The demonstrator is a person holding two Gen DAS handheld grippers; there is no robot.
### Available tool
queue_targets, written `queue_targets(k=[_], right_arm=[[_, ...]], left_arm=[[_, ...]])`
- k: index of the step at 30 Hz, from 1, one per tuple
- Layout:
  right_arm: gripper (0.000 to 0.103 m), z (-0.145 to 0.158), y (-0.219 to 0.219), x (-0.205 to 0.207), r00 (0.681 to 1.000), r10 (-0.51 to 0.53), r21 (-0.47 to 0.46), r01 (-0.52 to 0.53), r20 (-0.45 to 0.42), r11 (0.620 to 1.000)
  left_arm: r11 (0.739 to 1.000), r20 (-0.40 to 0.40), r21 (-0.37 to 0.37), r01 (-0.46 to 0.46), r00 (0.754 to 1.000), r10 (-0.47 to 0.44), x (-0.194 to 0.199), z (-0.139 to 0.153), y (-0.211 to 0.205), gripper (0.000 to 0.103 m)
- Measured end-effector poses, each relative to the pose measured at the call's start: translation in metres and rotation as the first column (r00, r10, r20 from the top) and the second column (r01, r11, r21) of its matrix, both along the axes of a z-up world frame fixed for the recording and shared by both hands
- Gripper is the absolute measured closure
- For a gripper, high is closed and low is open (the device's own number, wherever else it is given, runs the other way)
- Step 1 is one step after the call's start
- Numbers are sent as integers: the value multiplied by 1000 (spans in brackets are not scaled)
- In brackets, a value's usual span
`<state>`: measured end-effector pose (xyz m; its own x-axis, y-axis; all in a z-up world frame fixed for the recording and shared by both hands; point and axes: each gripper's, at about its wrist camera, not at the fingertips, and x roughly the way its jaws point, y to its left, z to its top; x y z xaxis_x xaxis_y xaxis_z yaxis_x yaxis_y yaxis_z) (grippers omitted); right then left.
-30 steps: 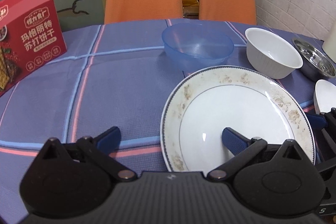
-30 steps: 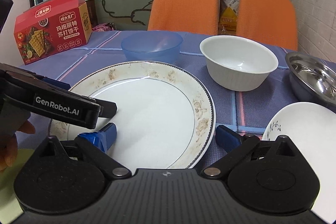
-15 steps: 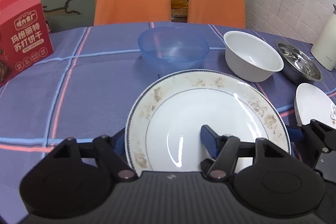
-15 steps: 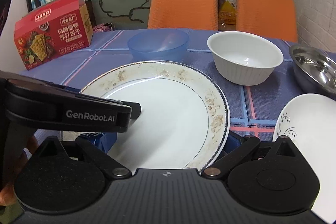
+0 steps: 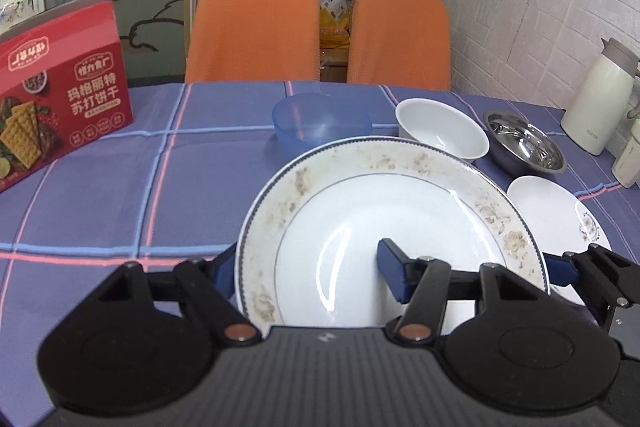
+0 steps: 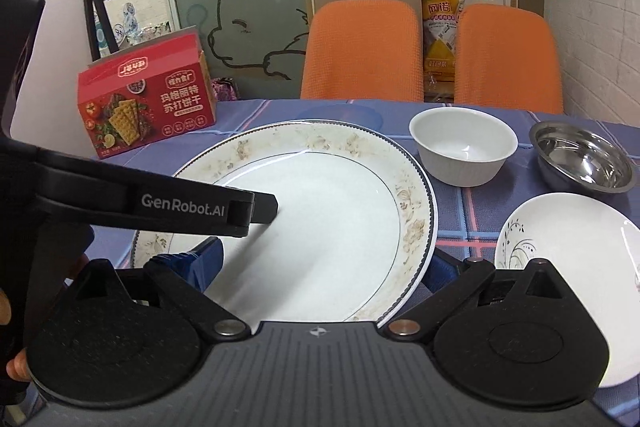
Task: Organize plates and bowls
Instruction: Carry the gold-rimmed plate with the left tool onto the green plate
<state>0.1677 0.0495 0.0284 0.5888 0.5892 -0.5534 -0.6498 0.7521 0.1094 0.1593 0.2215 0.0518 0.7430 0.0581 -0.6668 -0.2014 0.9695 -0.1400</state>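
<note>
A large white plate (image 5: pixel 360 211) with a brown-flecked rim hangs above the checked tablecloth (image 5: pixel 120 195). My left gripper (image 5: pixel 308 271) is shut on its near left rim, one finger on top and one underneath. My right gripper (image 6: pixel 320 267) is open and straddles the plate's (image 6: pixel 320 203) right rim, its right finger under the edge. Behind the plate stand a blue plastic bowl (image 5: pixel 316 123), a white bowl (image 5: pixel 440 133) and a steel bowl (image 5: pixel 524 147). A small white plate (image 6: pixel 568 239) with a plant motif lies to the right.
A red cracker box (image 5: pixel 60 87) stands at the table's left. A cream kettle (image 5: pixel 600 99) sits at the far right by the brick wall. Two orange chairs (image 5: pixel 256 31) line the far edge. A person's hand (image 6: pixel 16 367) holds the left gripper.
My left gripper has closed on the large plate's rim and the plate has come up off the cloth, now covering part of the blue bowl. The right gripper rose alongside, still open.
</note>
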Motion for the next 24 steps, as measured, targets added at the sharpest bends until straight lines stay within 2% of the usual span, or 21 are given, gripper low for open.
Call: queue_targets(k=[6, 12, 17, 20, 24], right_arm=[[14, -1, -7, -48, 999, 33, 14, -33, -4, 999], [14, -15, -16, -82, 998, 44, -4, -44, -39, 999], [14, -24, -15, -94, 997, 52, -23, -54, -49, 998], [14, -30, -12, -97, 997, 60, -35, -62, -45, 997], [14, -31, -13, -97, 997, 69, -37, -71, -33, 997]], left_arm=[[999, 3, 12, -35, 999, 34, -54, 0, -9, 43], [998, -28, -8, -55, 998, 55, -101, -19, -22, 43], [998, -34, -14, -64, 997, 63, -118, -31, -22, 43], [998, -19, 10, -64, 998, 64, -122, -33, -25, 43], [999, -3, 20, -46, 999, 46, -124, -36, -25, 38]])
